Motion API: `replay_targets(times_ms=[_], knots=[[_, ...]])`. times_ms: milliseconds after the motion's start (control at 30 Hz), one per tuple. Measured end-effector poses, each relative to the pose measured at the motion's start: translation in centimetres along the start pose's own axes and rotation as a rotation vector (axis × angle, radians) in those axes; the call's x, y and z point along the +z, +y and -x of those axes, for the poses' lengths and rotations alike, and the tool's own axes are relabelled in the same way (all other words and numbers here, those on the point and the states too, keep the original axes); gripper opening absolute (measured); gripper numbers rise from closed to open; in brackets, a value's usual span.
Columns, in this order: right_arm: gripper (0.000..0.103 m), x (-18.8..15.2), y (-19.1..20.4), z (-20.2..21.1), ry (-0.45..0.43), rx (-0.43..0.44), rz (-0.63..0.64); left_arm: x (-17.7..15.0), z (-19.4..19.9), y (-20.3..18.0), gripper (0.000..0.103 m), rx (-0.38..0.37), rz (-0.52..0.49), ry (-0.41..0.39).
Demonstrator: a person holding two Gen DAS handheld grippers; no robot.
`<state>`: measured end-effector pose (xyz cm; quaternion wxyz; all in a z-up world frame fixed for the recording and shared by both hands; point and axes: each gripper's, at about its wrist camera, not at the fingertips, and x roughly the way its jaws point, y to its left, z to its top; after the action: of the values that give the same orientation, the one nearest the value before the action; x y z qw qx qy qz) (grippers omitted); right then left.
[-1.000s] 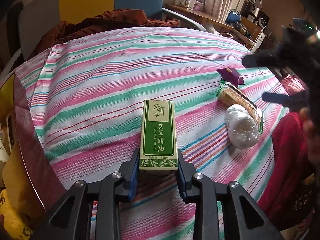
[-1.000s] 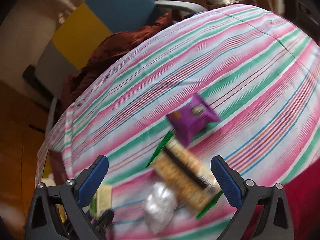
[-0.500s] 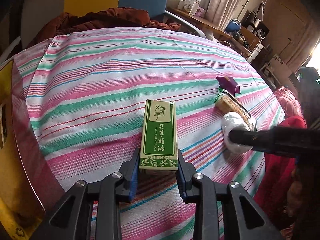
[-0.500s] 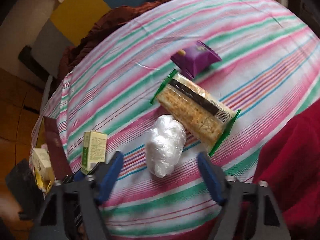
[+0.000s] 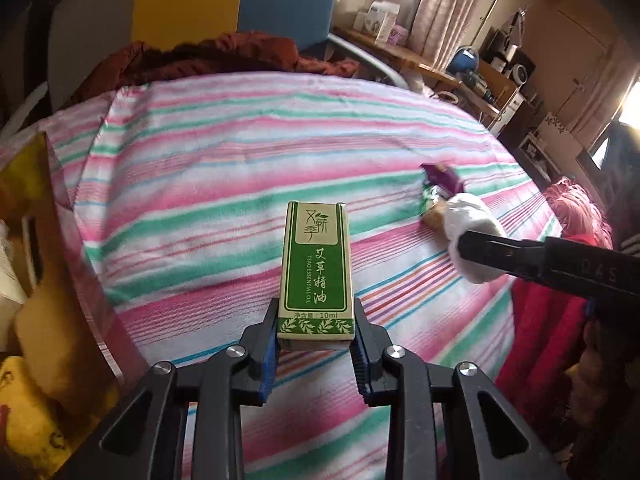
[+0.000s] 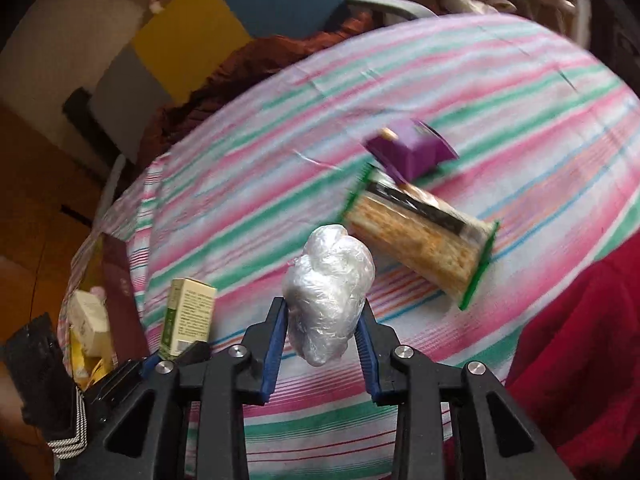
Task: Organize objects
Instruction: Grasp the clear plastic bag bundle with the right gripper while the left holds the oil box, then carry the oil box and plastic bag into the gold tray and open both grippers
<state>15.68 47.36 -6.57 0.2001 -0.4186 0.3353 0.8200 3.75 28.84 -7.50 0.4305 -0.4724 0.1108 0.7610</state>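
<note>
The striped cloth (image 5: pixel 208 184), banded in pink, green and white, covers the surface and fills both wrist views beneath and ahead of the two tools. At the cloth's edge, to the left of the left hand-held gripper (image 5: pixel 316 340), stands a yellow and maroon bag (image 5: pixel 60 320), and the right wrist view shows small cartons lying inside it. Ahead and to the right of the right hand-held gripper (image 6: pixel 322 326) lies a cracker pack (image 6: pixel 424 240) in clear wrap with green ends, flat on the cloth and angled away. Just beyond it, touching or overlapping its far end, sits a purple packet (image 6: pixel 412 152), blurred. The green essential-oil box (image 5: pixel 316 276) is clamped by its near end between the blue pads of the left hand-held gripper, its printed face up and its length pointing straight forward; the right wrist view shows it raised off the cloth, next to the bag. The right hand-held gripper has closed its pads on a plastic-wrapped bundle (image 6: pixel 330 292), a crinkled whitish lump standing upright between them, with the cracker pack just behind it.
</note>
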Motion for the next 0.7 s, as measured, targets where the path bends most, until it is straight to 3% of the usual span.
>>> replay_targets(times_ms=[200,467,700], knots=[[0.034,-0.1,3.4,1.6,-0.032,0.029,0.103,0.1,5.5,0.5,0.031,0.047,0.005,-0.119],[0.034,-0.1,9.1,1.2,-0.033,0.09,0.234,-0.4,12.1,3.4,0.031,0.208,0.053,-0.278],[0.034,-0.9,14.3,0.5,-0.012,0.159,0.351,-1.3,15.3,6.4,0.031,0.291,0.11,-0.335]])
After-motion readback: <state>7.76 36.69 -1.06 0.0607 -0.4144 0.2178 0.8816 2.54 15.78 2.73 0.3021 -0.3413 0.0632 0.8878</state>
